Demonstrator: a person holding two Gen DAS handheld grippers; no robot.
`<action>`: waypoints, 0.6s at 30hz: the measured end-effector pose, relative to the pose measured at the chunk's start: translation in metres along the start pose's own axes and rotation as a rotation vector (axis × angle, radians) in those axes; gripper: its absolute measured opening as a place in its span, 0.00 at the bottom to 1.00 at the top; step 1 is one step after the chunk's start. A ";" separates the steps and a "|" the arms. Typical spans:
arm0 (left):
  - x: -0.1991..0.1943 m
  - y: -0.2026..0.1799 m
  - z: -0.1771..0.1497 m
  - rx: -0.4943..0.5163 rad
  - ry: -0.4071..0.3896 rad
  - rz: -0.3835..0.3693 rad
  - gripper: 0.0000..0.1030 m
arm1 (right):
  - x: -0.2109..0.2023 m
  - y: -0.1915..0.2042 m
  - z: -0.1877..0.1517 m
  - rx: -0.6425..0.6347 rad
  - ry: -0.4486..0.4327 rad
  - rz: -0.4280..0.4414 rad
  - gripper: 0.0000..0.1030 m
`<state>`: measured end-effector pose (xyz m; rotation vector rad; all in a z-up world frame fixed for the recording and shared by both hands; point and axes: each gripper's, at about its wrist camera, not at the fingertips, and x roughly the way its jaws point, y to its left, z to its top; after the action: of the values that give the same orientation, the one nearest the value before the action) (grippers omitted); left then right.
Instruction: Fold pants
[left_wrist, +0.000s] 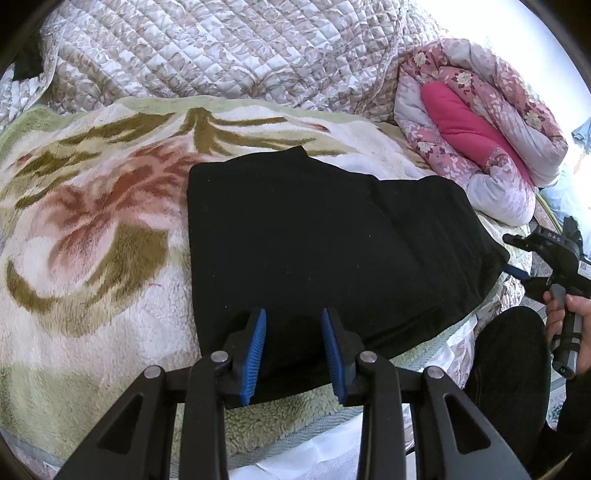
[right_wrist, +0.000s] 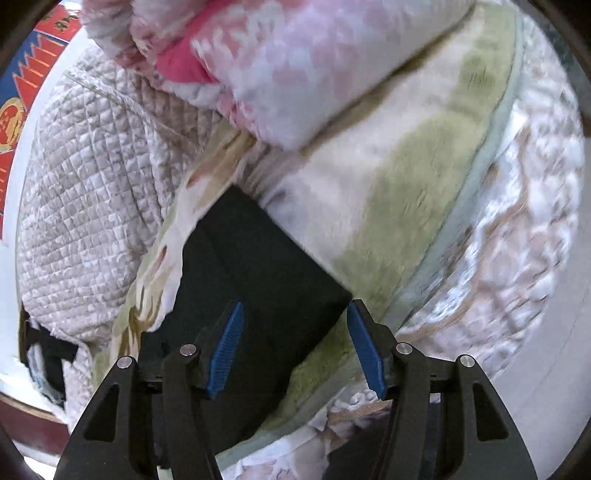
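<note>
The black pants (left_wrist: 325, 254) lie folded flat on the flowered fleece blanket (left_wrist: 92, 221) on the bed. The left gripper (left_wrist: 293, 314) hangs over their near edge, tongs apart, pinching nothing. The right gripper (right_wrist: 295, 306) stands wide over a corner, empty.

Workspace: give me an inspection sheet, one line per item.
Surface: fleece blanket with a floral print, spread over a quilted bedspread.
Job's things: black pants, folded into a flat rectangle on the blanket.
Clutter: rolled pink floral quilt beyond the pants.
Grippers: left gripper part open over the pants' near edge, pads not pressing; right gripper open, off the pants' corner, a hand holding it.
Cables: nothing seen.
Surroundings: red and blue printed panel at the bed's far side.
</note>
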<state>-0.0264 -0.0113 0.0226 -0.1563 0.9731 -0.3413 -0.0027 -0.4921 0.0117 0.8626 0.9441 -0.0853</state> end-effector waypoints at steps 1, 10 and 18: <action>0.000 0.000 0.000 0.000 0.000 0.000 0.33 | 0.006 -0.001 -0.001 0.018 0.022 0.011 0.57; 0.000 0.000 0.001 -0.002 0.000 -0.001 0.33 | -0.005 0.008 0.005 0.072 -0.060 0.137 0.59; 0.001 0.000 0.001 -0.001 0.000 -0.002 0.34 | 0.023 0.007 0.008 0.085 0.033 0.058 0.59</action>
<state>-0.0247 -0.0121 0.0223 -0.1584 0.9732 -0.3426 0.0201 -0.4860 0.0015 0.9713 0.9514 -0.0617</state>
